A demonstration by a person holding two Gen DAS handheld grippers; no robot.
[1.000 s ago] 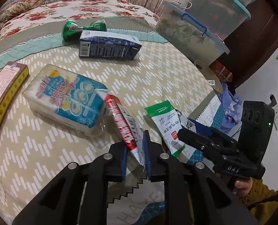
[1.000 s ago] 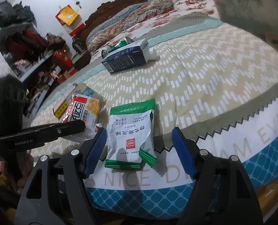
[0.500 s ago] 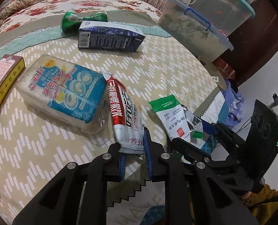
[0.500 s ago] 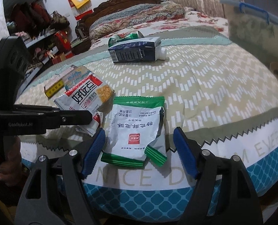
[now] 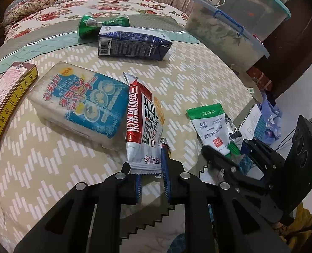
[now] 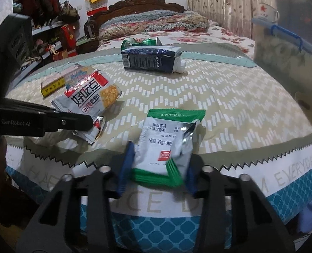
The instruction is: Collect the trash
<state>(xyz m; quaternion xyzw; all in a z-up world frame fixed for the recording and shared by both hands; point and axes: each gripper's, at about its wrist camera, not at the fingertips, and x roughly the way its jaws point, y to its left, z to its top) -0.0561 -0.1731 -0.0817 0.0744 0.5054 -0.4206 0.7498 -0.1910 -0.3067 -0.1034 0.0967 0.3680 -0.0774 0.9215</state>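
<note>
Wrappers first: red-and-white snack wrapper (image 5: 144, 124) lies near the front edge of the bed cover (image 5: 198, 80), its bottom seam sitting between the blue pads of the left gripper (image 5: 151, 175); jaws narrow and pinching that seam, wrapper body leaning up and away over the blue tissue pack (image 5: 80, 99); green-and-white sachet (image 6: 166, 145) lies just beside it toward the bed edge, its green lower seam between the pads of the right gripper (image 6: 156, 174); jaws drawn in close on both sides of the sachet, foil crumpled at the right pad, so judged gripped though contact on the left pad is hard to confirm. Step in hand, as judged: the pick-up stage of collecting trash, both grippers taking one wrapper each at the same time. Next move calls for a firm close on the thin seams, then a lift clear of the cover without the film slipping out; no bin is visible in either view, so the drop-off place cannot be told. Pose: both grippers come in low from the foot of the bed, fingers pointing toward the headboard, nearly level with the cover, side by side and near each other. Remaining on the cover farther back: dark blue carton (image 5: 132, 45), crushed green can (image 5: 102, 23), yellow-edged box (image 5: 6, 103).
</note>
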